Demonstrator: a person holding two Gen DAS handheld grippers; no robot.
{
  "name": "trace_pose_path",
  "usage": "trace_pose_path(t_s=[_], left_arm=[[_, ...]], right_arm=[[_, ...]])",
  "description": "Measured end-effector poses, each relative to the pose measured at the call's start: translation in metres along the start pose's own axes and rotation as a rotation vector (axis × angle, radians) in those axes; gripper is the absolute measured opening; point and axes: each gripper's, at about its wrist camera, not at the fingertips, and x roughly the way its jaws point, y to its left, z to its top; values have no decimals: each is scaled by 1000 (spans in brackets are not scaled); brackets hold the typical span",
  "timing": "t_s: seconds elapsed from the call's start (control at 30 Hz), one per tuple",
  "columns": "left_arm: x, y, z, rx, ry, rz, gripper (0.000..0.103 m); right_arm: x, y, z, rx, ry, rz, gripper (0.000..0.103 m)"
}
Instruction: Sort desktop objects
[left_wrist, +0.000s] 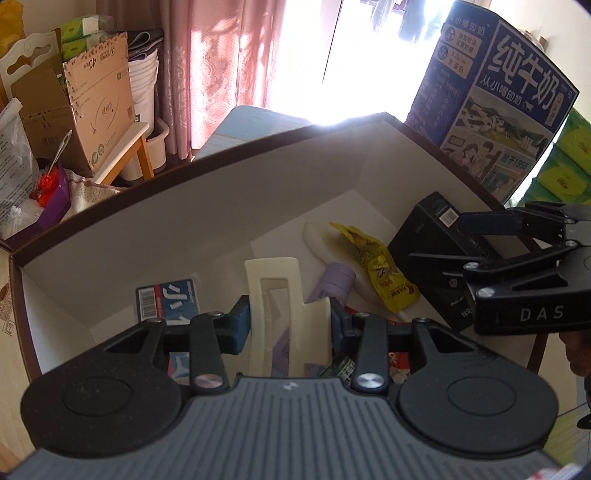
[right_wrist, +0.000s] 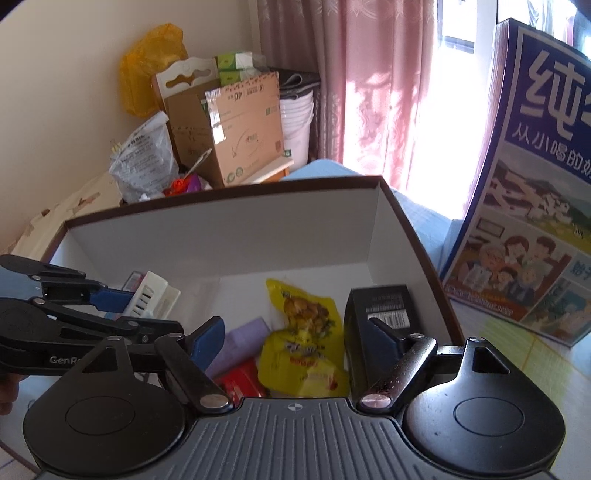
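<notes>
Milk carton (right_wrist: 535, 206) cut off by right edge.

Ahead of our claws we count one hair clip (left_wrist: 286, 314), one yellow snack pouch (right_wrist: 301, 332), one black carton (right_wrist: 384, 317), one purple pack (right_wrist: 240, 345).

The left gripper (left_wrist: 288, 325) points steeply down, its fingers (left_wrist: 240, 325) clamped narrow; the right gripper (right_wrist: 295, 343) tilts down beside it, spread wide.

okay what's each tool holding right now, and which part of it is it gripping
The left tool grips the cream hair claw across its two sides. The right tool holds nothing; its jaws stand open.
</notes>
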Motion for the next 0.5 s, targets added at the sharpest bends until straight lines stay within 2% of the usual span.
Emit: trace_pose_path(t_s=[0.3, 0.5], left_arm=[[-2, 1, 2, -14, -3, -6, 37], [-15, 4, -1, -30, -11, 6, 49]], right_arm=[[-8, 4, -10, 6, 18, 17, 81], [-13, 7, -16, 2, 38, 40, 83]])
